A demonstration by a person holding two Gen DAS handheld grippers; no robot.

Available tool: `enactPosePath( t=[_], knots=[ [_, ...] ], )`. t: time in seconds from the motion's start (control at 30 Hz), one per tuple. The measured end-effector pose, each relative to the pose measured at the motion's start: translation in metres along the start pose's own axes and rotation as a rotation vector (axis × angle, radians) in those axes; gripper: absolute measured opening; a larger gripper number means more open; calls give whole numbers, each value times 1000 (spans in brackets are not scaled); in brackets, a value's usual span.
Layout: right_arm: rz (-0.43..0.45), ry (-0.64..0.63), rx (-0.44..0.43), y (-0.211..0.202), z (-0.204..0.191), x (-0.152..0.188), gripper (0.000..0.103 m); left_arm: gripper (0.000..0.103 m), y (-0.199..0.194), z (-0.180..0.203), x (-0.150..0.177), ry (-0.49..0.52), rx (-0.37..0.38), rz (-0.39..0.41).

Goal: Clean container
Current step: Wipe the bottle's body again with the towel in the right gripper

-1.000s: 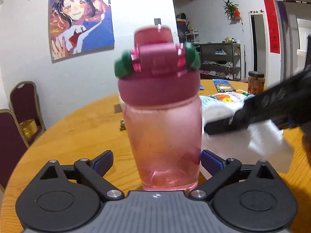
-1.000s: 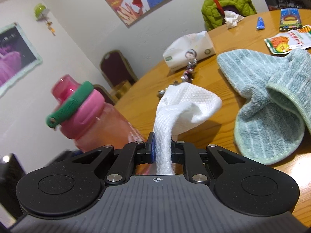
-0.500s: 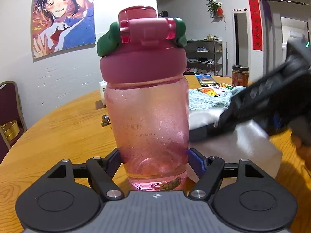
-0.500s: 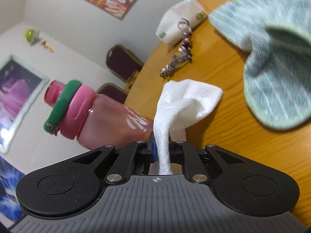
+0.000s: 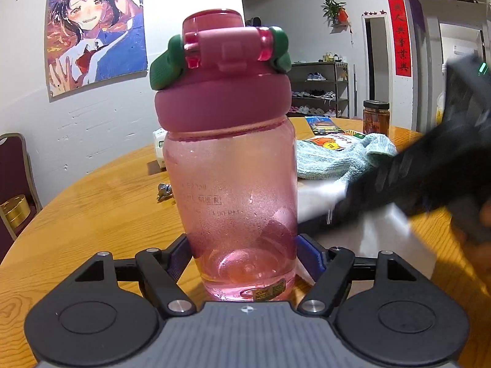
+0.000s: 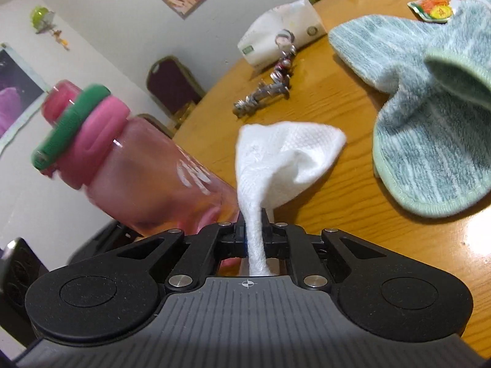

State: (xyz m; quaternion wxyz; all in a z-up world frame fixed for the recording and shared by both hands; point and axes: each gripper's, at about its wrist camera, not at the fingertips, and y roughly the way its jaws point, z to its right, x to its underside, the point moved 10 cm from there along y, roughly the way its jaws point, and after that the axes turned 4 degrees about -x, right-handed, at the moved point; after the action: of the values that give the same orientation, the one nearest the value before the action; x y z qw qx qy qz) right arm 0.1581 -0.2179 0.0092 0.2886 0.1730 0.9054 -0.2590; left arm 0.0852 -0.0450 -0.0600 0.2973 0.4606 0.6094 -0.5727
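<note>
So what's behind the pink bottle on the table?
Behind the pink bottle lie a white tissue pack and a keychain, each partly covered by it. The blue-green towel lies behind to its right. Whatever sits directly behind the bottle is hidden.

Upright, capped pink bottle [image 5: 236, 184]

I see a round wooden table [image 6: 353, 184] with a visible grain. On it lies a crumpled light blue towel [image 6: 429, 141], and beside it some colourful snack packets [image 6: 435, 7]. A white tissue pack [image 6: 282, 30] rests near the far edge, and a bunch of keys [image 6: 270, 92] lies just in front of it. In the left wrist view a glass jar [image 5: 376, 116] with a dark lid stands further back.
</note>
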Motion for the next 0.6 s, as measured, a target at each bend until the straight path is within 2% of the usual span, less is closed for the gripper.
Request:
enactPosePath(
  t=[0.03, 0.2, 0.23, 0.37, 0.4, 0.43, 0.6],
  knots=[
    [34, 1, -33, -6, -6, -5, 11, 72, 9, -7, -13, -2, 0, -1],
    [205, 3, -199, -38, -35, -30, 12, 72, 6, 3, -9, 15, 46, 7],
    [194, 8, -177, -35, -29, -29, 12, 72, 5, 3, -9, 19, 57, 9],
    [18, 89, -4, 1, 13, -5, 11, 72, 3, 7, -8, 34, 93, 16],
    [5, 102, -1, 3, 17, -4, 11, 72, 4, 8, -8, 31, 98, 16],
    [0, 116, -4, 4, 19, -4, 11, 71, 3, 9, -8, 33, 103, 17],
    [160, 86, -200, -38, -23, -32, 11, 71, 4, 12, -9, 49, 135, 22]
  ],
)
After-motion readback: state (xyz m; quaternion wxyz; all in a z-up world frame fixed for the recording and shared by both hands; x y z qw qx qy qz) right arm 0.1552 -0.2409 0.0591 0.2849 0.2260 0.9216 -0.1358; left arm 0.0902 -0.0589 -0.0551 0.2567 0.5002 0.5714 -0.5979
